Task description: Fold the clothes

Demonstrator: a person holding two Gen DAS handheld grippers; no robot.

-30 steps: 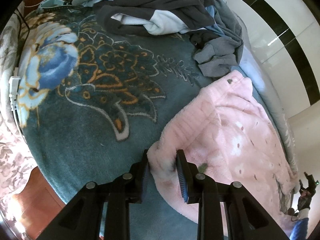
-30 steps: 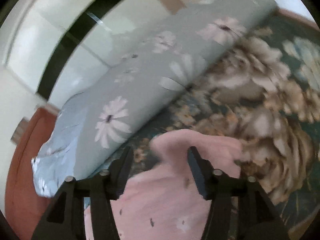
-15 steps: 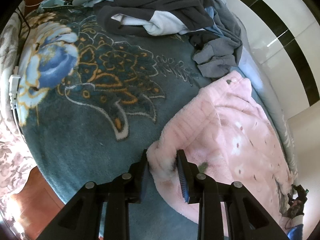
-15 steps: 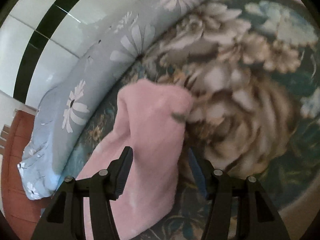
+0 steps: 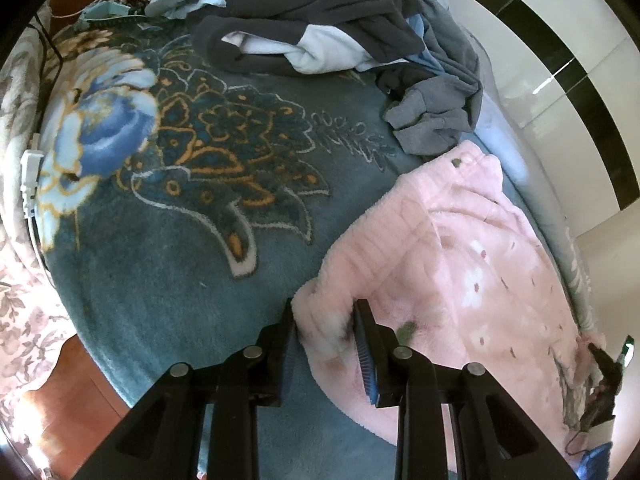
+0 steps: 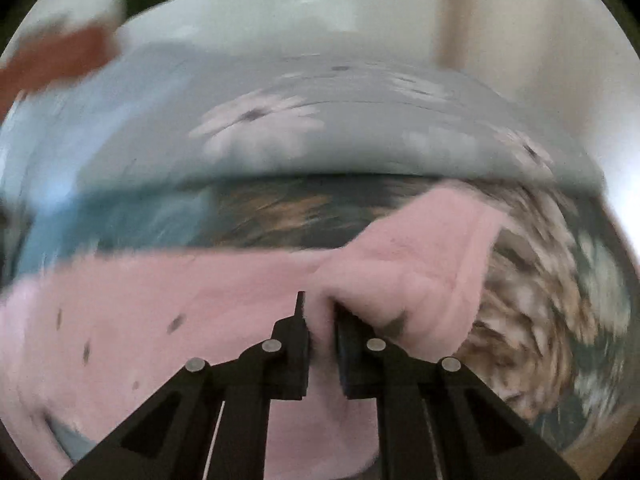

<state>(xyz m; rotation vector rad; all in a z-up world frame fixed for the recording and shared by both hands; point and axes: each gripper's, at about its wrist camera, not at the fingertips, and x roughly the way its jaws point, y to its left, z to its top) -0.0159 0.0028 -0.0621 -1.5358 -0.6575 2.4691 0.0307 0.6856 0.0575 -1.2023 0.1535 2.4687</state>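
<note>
**Both grippers on the pink garment, fold barely begun**

Fingers of the left gripper (image 5: 326,330) pinch a corner of the pink garment (image 5: 460,264), which lies spread on the blue floral blanket (image 5: 168,248). Right gripper (image 6: 320,320) jaws are closing on a bunched pink edge. No finished fold shows; 1 dark clothes pile (image 5: 340,32) waits untouched. No containers are visible.

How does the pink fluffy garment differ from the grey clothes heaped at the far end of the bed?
The pink garment is pale, fluffy and dotted with small marks; the grey clothes are dark and plain, with some light blue mixed in. The pink garment lies spread out fairly flat, while the grey clothes sit in a crumpled pile. The pink garment is gripped at a corner; nothing touches the grey clothes. Both rest on the same teal flowered blanket.
</note>
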